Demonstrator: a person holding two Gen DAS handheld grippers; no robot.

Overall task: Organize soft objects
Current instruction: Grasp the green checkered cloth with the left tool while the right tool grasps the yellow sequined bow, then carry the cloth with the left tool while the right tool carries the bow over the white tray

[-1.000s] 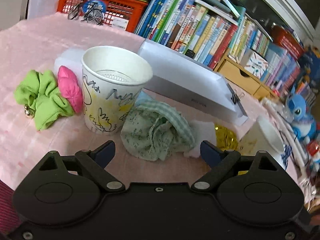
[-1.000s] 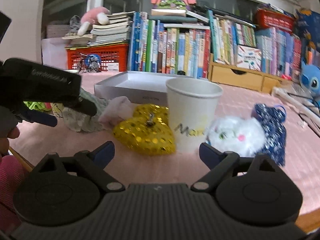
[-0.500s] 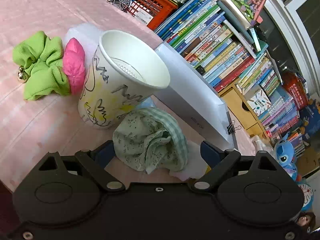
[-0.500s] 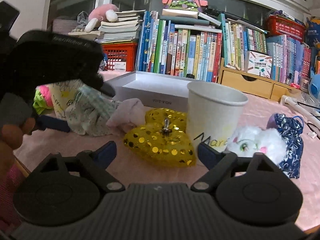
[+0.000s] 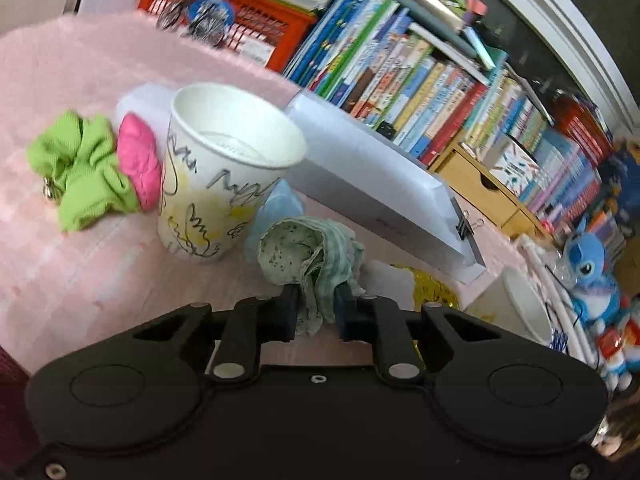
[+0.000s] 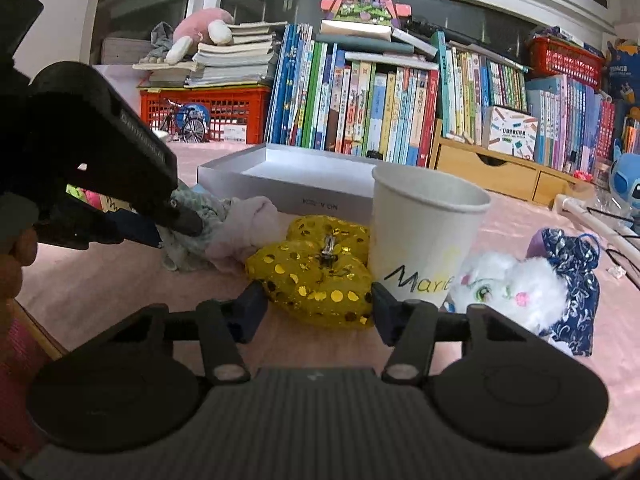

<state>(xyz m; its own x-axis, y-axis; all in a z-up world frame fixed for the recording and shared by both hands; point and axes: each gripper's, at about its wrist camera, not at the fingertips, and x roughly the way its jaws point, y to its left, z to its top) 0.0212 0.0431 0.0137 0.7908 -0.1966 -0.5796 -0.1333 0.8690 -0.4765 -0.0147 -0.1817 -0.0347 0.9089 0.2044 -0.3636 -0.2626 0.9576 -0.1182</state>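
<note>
My left gripper (image 5: 314, 310) is shut on a pale green patterned cloth (image 5: 304, 256), just right of a scribbled paper cup (image 5: 216, 176). A green scrunchie (image 5: 84, 168) and a pink soft piece (image 5: 138, 160) lie left of that cup. My right gripper (image 6: 318, 312) has its jaws on either side of a yellow sequined heart (image 6: 316, 276), narrowed around its near edge. Behind it stands a white cup marked "Marie" (image 6: 424, 236). A white plush cat (image 6: 508, 284) and a navy pouch (image 6: 572, 280) lie to its right. The left gripper also shows in the right wrist view (image 6: 176, 224).
A grey open box (image 6: 288, 184) sits behind the soft things on the pink tablecloth (image 5: 80, 272). Books (image 6: 360, 108), a red crate (image 6: 208, 112) and a wooden drawer unit (image 6: 496, 172) line the back. A pale pink cloth (image 6: 248, 228) lies beside the green one.
My left gripper has closed on the green cloth, which now bunches between its fingers. My right gripper has moved up to the yellow heart and narrowed its jaws around it.
</note>
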